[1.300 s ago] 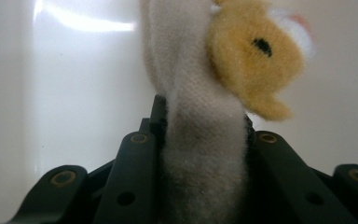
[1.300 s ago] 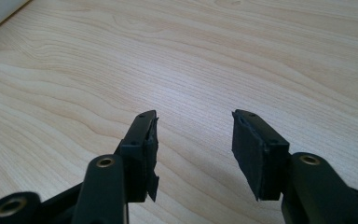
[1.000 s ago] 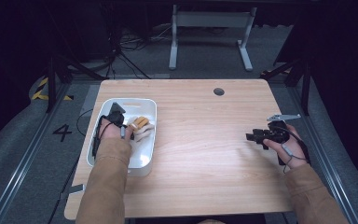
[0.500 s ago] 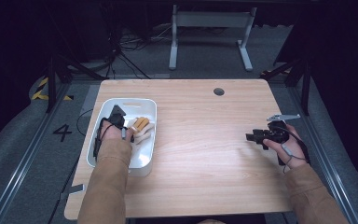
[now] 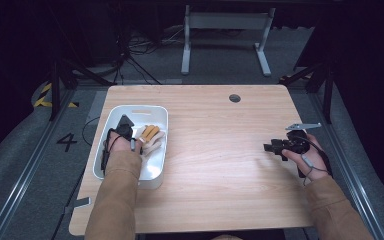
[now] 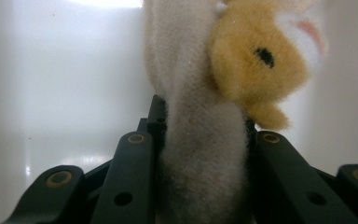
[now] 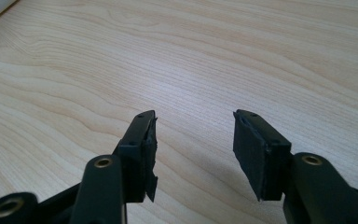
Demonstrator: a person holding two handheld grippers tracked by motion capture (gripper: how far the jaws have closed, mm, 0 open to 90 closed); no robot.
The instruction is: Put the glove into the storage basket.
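A plush toy, cream with an orange-yellow patch and a black dot, is pinched between the jaws of my left gripper. In the high view that left gripper sits inside the white bin at the table's left, with the plush toy just to its right. My right gripper is open, its pads spread over bare wood with nothing between them. In the high view the right gripper rests low over the table's right side, pointing left.
The wooden table has a round cable hole near its far edge. A metal stand's legs are on the floor beyond the table. A floor rail marked 4 runs along the left.
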